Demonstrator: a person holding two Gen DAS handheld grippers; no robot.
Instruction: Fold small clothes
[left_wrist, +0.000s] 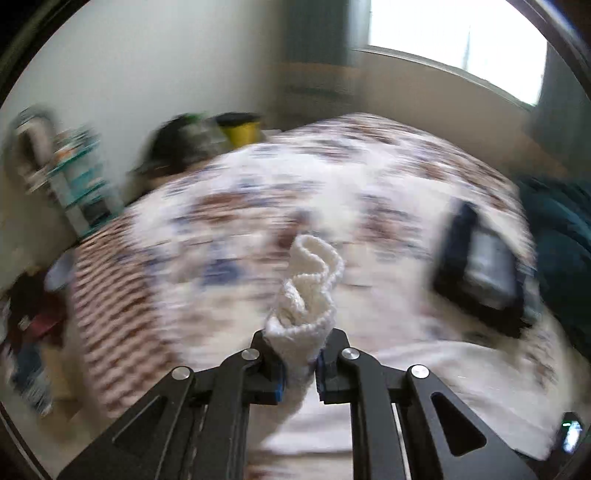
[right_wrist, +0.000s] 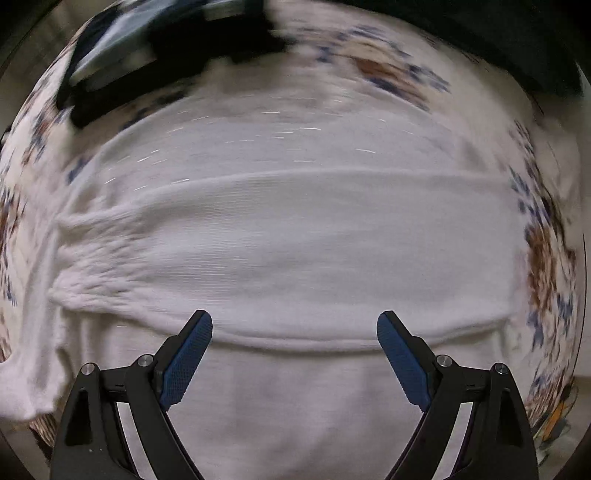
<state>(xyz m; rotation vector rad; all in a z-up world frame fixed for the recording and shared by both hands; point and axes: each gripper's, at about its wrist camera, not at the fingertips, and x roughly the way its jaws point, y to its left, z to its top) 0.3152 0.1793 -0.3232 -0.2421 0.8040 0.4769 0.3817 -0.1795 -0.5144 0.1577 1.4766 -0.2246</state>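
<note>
The white knit top (right_wrist: 295, 258) lies spread on the flowered bedspread (left_wrist: 332, 177). The left gripper (left_wrist: 300, 354) pinches its bunched edge, lifted above the bedspread. The right gripper (right_wrist: 294, 325) hangs wide over it. Dark clothes (left_wrist: 480, 273) lie beside.

— How is the left wrist view lit?
— Daylight is admitted through an overexposed, blown-out window (left_wrist: 458, 40); the patterned floral bedspread (left_wrist: 258, 192) is heavily smeared by motion blur.

— What is rendered sharply?
— Only the black gripper linkages and the pinched white knitted garment (left_wrist: 310, 295).

— And the right wrist view?
— Soft, even light is seen; edges are bent by fisheye distortion and streaked.
</note>
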